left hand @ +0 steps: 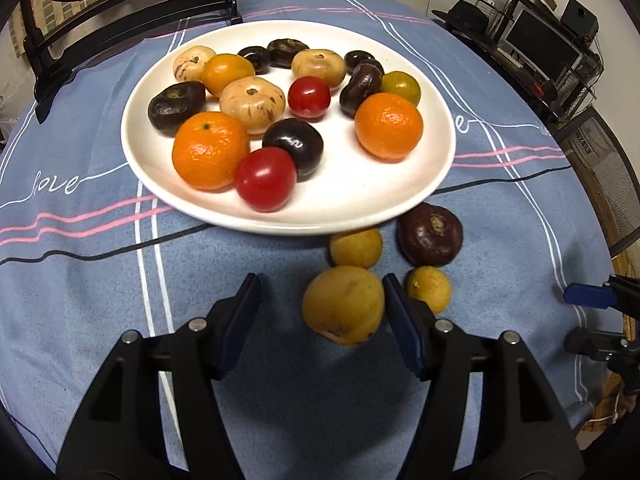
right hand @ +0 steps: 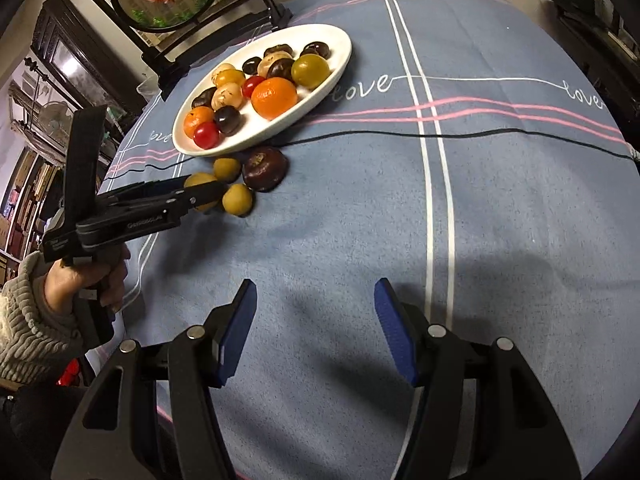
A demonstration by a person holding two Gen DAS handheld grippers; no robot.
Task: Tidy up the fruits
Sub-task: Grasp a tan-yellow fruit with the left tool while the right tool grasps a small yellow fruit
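Left wrist view: the left gripper [left hand: 320, 300] is seen with its jaws spread wide around a large yellow fruit [left hand: 343, 304] on the blue tablecloth [left hand: 100, 280]. The fruit lies off-centre, touching or nearly touching the right-hand pad [left hand: 402, 328], with open cloth between it and the other pad. Its slightly longer axis appears to run across the gap.

Just beyond the fingers, three more loose fruits are seen: a small yellow fruit [left hand: 429, 289] outside the right-hand pad, another yellow fruit [left hand: 355, 247] ahead, and a dark purple fruit [left hand: 430, 234]. Past them stands the white plate [left hand: 360, 208], already filled with oranges, tomatoes and chestnut-like fruits.

From the right wrist, the right gripper [right hand: 316, 320] is shown wide open and holding nothing, well apart from the cluster; the left is judged clearly nearer.
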